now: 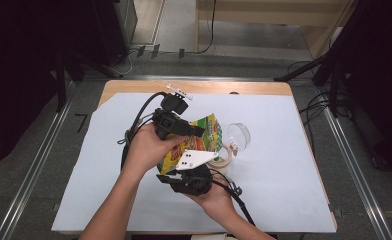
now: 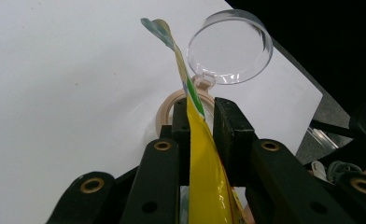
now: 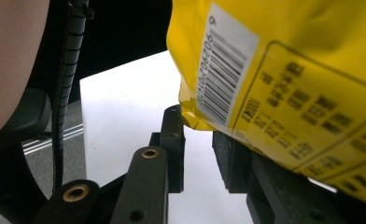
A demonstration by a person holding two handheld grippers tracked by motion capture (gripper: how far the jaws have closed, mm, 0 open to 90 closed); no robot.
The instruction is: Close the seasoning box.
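The thin, crinkly yellow plastic snack pouch [image 2: 204, 172], likely light and slippery, hangs pinched edge-on in the left gripper [image 2: 200, 123], while the right gripper [image 3: 197, 149] gapes beneath its barcoded corner, best seized at a flat seam.

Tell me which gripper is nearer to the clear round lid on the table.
Left. The left gripper holds the yellow packet with the clear round lid just beyond its jaw tips. The right gripper sits lower, at the packet's near edge, farther from the lid.

A light wooden table [image 1: 134, 86] under a white paper sheet [image 1: 284, 165] fills the frame's centre. Grey carpeted floor [image 1: 29, 150] with metal rails [image 1: 356, 165] flanks it; black stands [image 1: 61, 75] and cables [image 1: 311, 107] occupy the dark upper corners.
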